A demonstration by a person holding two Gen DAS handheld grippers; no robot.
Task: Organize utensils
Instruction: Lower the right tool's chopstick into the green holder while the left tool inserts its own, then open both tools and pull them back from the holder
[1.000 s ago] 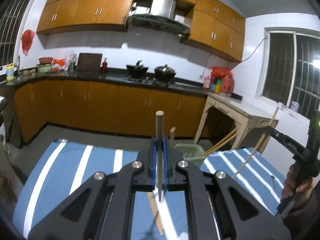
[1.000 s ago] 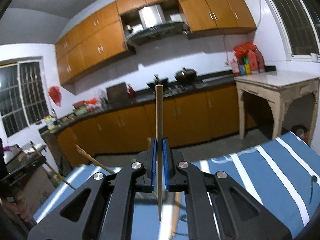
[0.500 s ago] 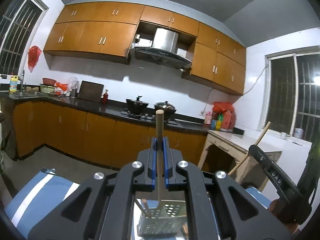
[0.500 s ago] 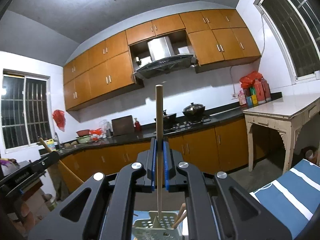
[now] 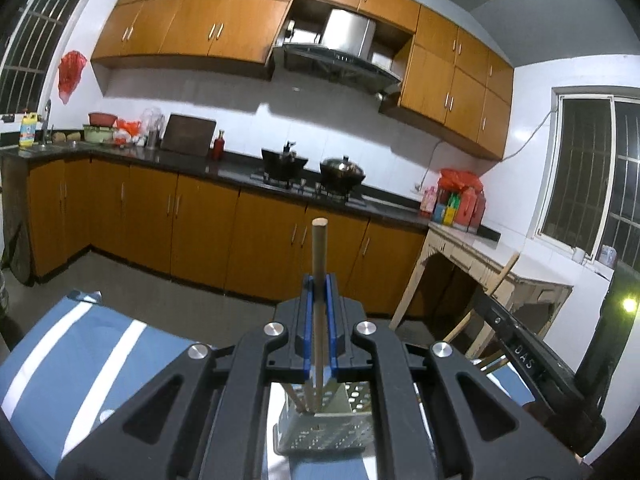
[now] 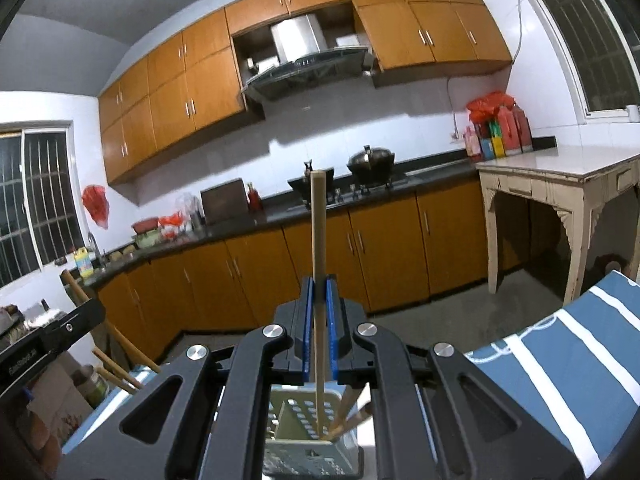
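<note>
Left gripper (image 5: 319,320): clenched on an upright wooden chopstick (image 5: 319,280), which is pinched between the blue pads; its lower tip is seen inside the holder below.
Right gripper (image 6: 319,320): clenched on a second wooden chopstick (image 6: 318,264), held upright in the same way, the tip reaching down into the holder.
Utensil holder (image 5: 320,432): a pale perforated basket, standing on the blue-and-white striped cloth (image 5: 80,360) directly under both sets of jaws; several chopsticks (image 6: 352,408) are already leaning inside it.
Step judged: both sticks are being lowered into the basket, and release has not yet been made.
Risk, collision: the two grippers are crowded over one small opening (the other tool's black body is seen at the edge of each view), so one could be knocked by the other.
Risk, tipping: the light basket could be pushed over if a tip is pressed against its wall or divider.
Risk, bounce-out: a stick let go too high, or tilted, could be deflected by the leaning sticks and dropped onto the cloth.
</note>
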